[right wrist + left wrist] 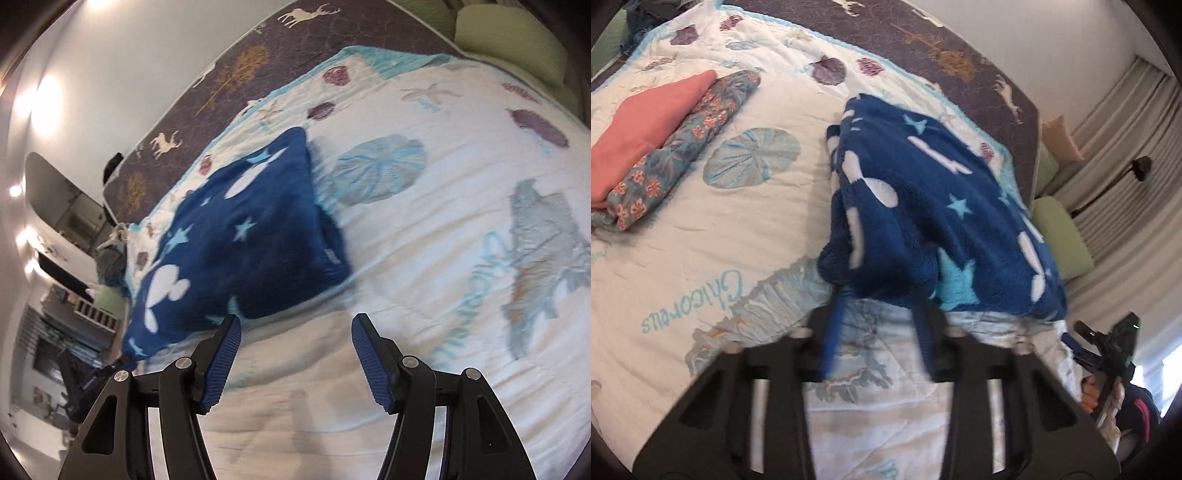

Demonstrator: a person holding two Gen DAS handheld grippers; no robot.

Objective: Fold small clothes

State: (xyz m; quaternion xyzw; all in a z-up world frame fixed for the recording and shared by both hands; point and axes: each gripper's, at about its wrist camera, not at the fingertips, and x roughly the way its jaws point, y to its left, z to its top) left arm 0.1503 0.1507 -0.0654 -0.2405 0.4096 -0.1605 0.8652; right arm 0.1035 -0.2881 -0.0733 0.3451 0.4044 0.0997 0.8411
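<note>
The blue fleece (923, 206) with stars and white mouse heads is lying bunched on the quilt (738, 266) of the bed, partly doubled over and not yet squared up. The left gripper (877, 325) is reaching in at its near edge. Its jaws are standing close together and appear to be pinching a corner of the fleece; the right wrist view shows that corner being drawn out to a point towards it. The right gripper (295, 328) is hovering just beside the other near corner, its jaws spread wide with only quilt showing between them.

The main risk is coming from this one-sided hold. If the left side is lifting or dragging while the right has nothing, the fleece is likely to swing, twist and undo whatever fold is already in it. The pinch itself looks shallow (the pile is thick and springy), so the corner may be slipping out under any pull. When the right jaws are closing, they could be catching the quilt along with the fleece, or only its top layer, leaving the lower layer trailing. A wide sweep to the left could also be disturbing the folded pink and floral pile (653, 140) lying well apart on that side.
</note>
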